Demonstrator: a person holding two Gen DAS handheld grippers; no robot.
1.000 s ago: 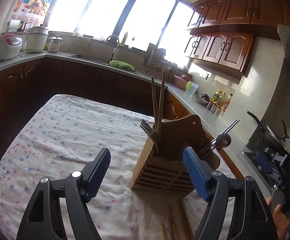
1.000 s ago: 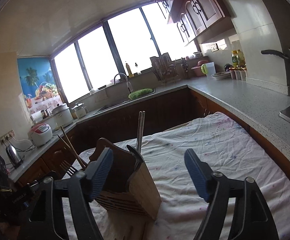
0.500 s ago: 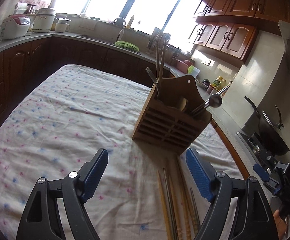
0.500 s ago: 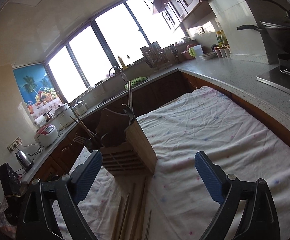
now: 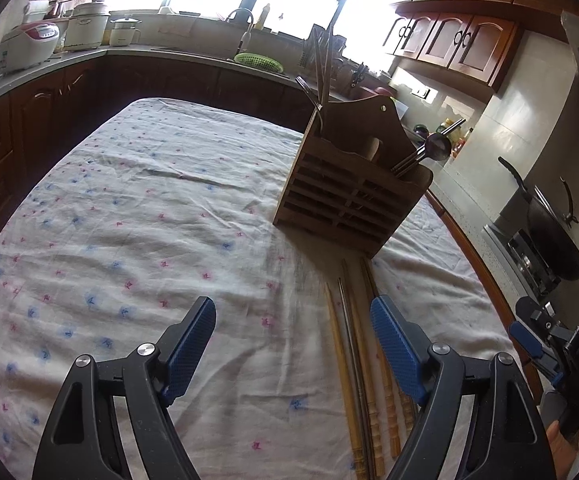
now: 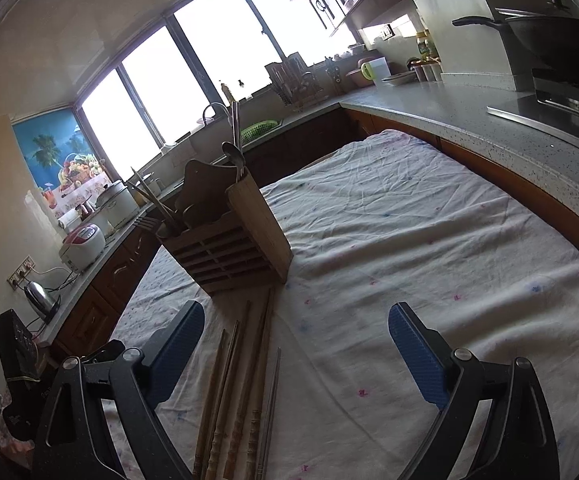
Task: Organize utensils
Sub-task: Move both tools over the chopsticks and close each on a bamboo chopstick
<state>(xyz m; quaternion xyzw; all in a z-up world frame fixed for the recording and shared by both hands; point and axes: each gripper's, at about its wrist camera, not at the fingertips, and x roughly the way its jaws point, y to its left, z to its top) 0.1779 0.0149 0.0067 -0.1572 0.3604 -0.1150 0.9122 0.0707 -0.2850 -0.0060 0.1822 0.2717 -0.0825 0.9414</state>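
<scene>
Left wrist view: your left gripper point(image 5: 291, 338) hangs wide open and empty over the floral cloth point(image 5: 129, 208). The loose chopsticks point(image 5: 359, 364) lie on the cloth beside its right finger, in front of the wooden utensil holder point(image 5: 349, 196), which already has a fork, chopsticks and spoon in it.

Right wrist view: your right gripper point(image 6: 295, 344) is spread wide, nothing in it. The chopsticks point(image 6: 245, 380) lie just inside its left finger. Shift left to centre one stick between the pads, go low, pinch it near the thick end, then drop it in the holder point(image 6: 229, 244).
</scene>
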